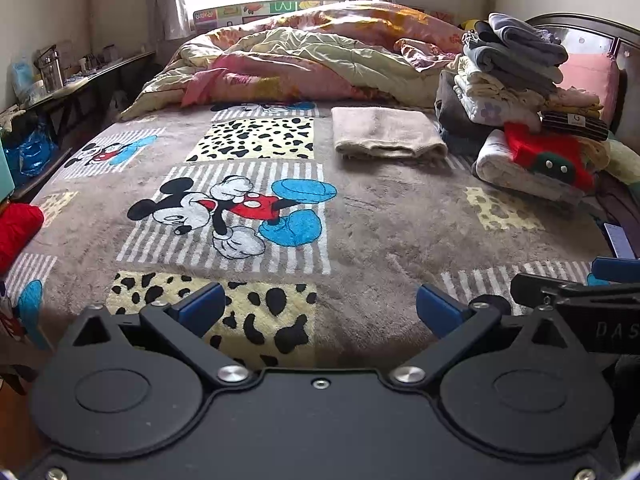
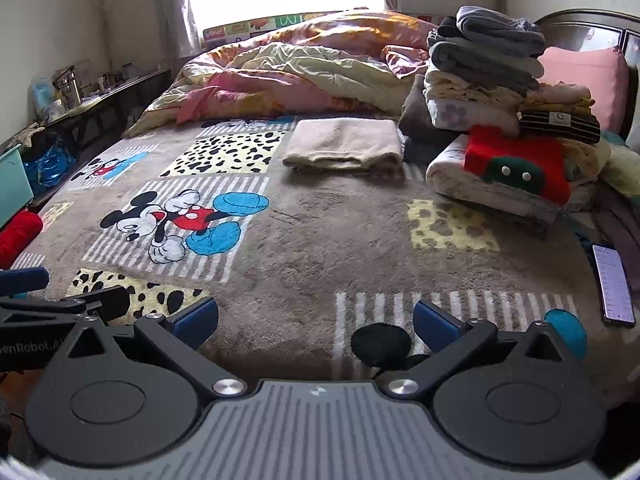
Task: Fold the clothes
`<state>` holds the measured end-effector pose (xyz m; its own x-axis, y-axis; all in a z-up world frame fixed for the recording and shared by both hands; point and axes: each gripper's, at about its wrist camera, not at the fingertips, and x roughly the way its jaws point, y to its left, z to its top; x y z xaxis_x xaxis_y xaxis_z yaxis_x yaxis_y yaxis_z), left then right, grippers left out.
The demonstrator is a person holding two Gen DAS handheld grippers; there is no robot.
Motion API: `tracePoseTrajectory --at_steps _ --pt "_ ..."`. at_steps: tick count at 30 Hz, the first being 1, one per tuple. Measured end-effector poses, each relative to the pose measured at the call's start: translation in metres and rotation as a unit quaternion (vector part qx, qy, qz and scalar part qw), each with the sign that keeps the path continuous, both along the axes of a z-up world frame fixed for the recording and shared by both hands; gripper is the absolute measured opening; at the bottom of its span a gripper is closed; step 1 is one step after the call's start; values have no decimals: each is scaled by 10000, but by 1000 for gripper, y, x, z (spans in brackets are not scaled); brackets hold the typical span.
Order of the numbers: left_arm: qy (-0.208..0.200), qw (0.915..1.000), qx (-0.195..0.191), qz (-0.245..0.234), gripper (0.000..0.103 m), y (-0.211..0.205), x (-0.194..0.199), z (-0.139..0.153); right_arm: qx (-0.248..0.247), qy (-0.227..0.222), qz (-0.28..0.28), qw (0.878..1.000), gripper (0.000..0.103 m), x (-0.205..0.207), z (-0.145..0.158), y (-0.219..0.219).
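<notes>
a: ok, grippers first?
b: left gripper (image 1: 318, 308) spread wide, nothing between its blue pads, hovering over the spotted patch of the blanket (image 1: 380, 220). right gripper (image 2: 316, 320) also released, empty, just beside the left one at the near edge of the bed

a: clothes?
b: folded beige garment (image 2: 344, 144) lies flat mid-bed, well apart from both grippers. stack of folded clothes (image 2: 484, 64) to its right by the headboard (image 2: 600, 24), red folded piece (image 2: 516, 160) on a white bundle in front of it. red item (image 1: 18, 228) at the left bed edge

a: other stuff?
b: crumpled quilt (image 1: 304, 64) behind, phone (image 2: 614, 284) on the blanket's right side, cluttered side table (image 1: 80, 80) left
</notes>
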<state>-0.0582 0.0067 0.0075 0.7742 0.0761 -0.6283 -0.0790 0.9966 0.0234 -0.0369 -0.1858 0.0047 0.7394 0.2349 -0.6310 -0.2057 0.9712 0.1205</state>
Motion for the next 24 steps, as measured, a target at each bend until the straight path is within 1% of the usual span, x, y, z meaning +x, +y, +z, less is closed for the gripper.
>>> tracePoseTrajectory --at_steps 13,21,24 --pt "79 9999 -6 -62 103 -3 18 -9 27 215 -94 9997 103 15 -12 -2" --pt "-71 9999 120 -103 103 -3 26 -8 2 247 -72 9997 103 30 -13 2" --pt "-66 9998 -17 -205 103 -2 26 -8 -59 233 -119 9996 103 34 -12 3"
